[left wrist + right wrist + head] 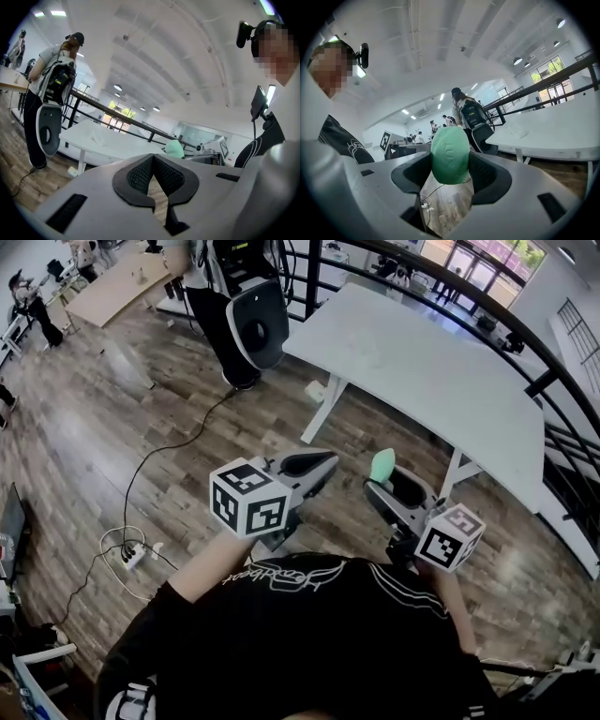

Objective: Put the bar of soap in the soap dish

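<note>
Our right gripper (pixel 450 174) is clamped on the bar of soap (pixel 450 157), a smooth, matte, mint-green oval with a mark pressed into its face. It stands upright between the two black ribbed pads (pixel 480 172), and its rounded top rises above the grey moulded shell. Our left gripper (pixel 153 164) is drawn narrow. Its mesh-textured pads (pixel 138 176) meet at the tips and hold nothing, and only a thin wedge of floor shows behind them. From the head view we hold both grippers in the air over the brown wood-plank floor (pixel 112 427). The soap pokes out of the right one, short of the flat white table (pixel 422 362) with its slanted white legs. A black metal railing (pixel 525 329) curves behind the table.
</note>
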